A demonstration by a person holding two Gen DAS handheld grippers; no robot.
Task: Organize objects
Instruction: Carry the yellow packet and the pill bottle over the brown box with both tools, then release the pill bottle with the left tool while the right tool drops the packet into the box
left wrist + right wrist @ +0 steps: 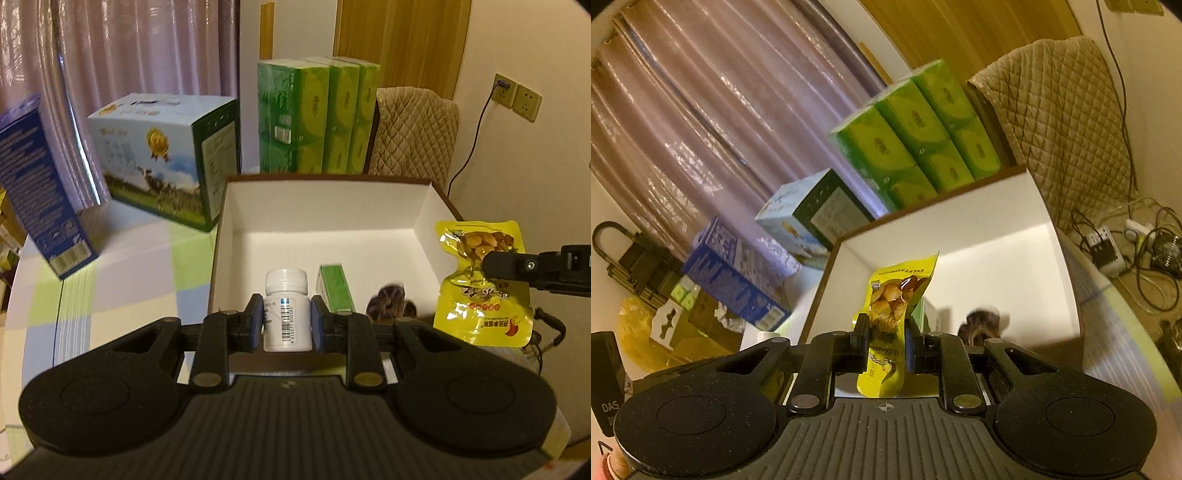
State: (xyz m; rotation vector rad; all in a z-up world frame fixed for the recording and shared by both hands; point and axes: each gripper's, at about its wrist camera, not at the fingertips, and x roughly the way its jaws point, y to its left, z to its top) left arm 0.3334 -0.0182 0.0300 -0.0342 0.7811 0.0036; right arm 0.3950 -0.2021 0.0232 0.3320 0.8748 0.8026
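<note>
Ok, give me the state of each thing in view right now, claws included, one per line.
left claw: shut on the white bottle
white bottle: upright, capped, held at the box's near edge
right claw: shut on the yellow snack pouch
yellow snack pouch: sealed, held above the box
white box: open, lidless
small green box: inside the box
dark item: inside the box, blurred

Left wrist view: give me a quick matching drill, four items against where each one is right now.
Items:
1. white pill bottle
2. yellow snack pouch
3. small green box
4. green tissue packs

Places:
A. behind the white open box
B. gripped in the right claw
C. gripped in the left claw
D. lying inside the white open box

Pairs: 1-C, 2-B, 3-D, 4-A
</note>
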